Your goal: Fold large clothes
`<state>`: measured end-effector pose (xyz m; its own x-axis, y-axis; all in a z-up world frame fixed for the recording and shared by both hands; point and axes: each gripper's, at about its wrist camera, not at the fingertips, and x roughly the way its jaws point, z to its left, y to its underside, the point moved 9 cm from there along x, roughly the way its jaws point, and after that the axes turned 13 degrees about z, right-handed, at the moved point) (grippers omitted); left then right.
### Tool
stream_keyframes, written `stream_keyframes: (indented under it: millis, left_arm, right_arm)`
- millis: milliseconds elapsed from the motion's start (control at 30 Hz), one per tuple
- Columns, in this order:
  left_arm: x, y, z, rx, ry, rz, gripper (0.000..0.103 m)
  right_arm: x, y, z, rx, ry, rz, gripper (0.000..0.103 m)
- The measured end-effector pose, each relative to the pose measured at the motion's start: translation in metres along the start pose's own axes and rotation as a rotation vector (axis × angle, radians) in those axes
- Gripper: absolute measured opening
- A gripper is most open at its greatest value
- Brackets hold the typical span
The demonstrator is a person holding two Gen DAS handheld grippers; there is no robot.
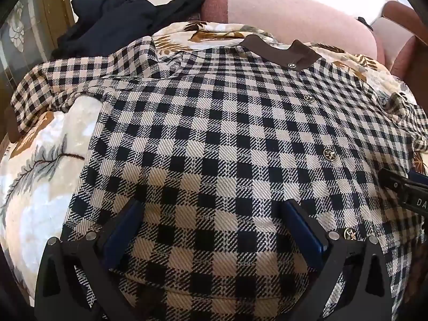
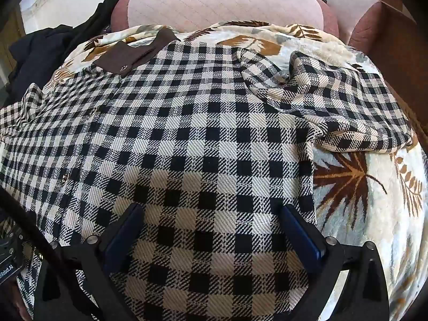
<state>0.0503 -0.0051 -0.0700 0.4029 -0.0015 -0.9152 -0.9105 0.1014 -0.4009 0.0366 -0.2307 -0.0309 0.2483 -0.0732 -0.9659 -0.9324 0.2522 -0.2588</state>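
Observation:
A black and cream checked jacket (image 1: 227,123) with a brown collar (image 1: 281,53) and gold buttons lies flat, front up, on a leaf-print blanket (image 1: 40,160). Its left sleeve (image 1: 67,80) spreads out to the left. In the right wrist view the jacket (image 2: 200,123) fills the middle, with the right sleeve (image 2: 347,107) crumpled at the right. My left gripper (image 1: 214,224) is open, its jaws wide apart just above the jacket's lower front. My right gripper (image 2: 211,227) is open above the jacket's lower right side; it also shows in the left wrist view (image 1: 406,187).
A dark navy garment (image 1: 120,18) is heaped at the back left. A pink padded sofa back (image 2: 222,2) runs behind the blanket (image 2: 374,200), with a brown armrest (image 2: 379,26) at the right.

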Motion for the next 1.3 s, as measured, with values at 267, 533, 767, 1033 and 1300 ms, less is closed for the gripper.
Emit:
stream_keyframes:
  millis: [267,533,767,1033,1300]
  left_arm:
    - [-0.003,-0.002,0.001,0.000,0.001,-0.001,0.103]
    - [-0.008,-0.009,0.003,-0.001,-0.004,-0.004,0.103]
    - [-0.008,-0.012,0.003,-0.003,-0.005,-0.010,0.103]
    - [-0.008,-0.010,0.004,-0.002,-0.007,-0.020,0.103]
    - [-0.008,-0.009,0.005,-0.002,-0.008,-0.025,0.103]
  right_arm:
    - [0.000,0.000,0.000,-0.001,0.004,-0.001,0.103]
    - [0.000,0.000,0.001,-0.002,0.006,0.000,0.103]
    - [0.000,0.000,0.000,-0.002,0.007,-0.001,0.103]
    - [-0.001,0.001,0.001,-0.003,0.010,-0.001,0.103]
    - [0.000,0.000,0.000,-0.002,0.010,-0.001,0.103]
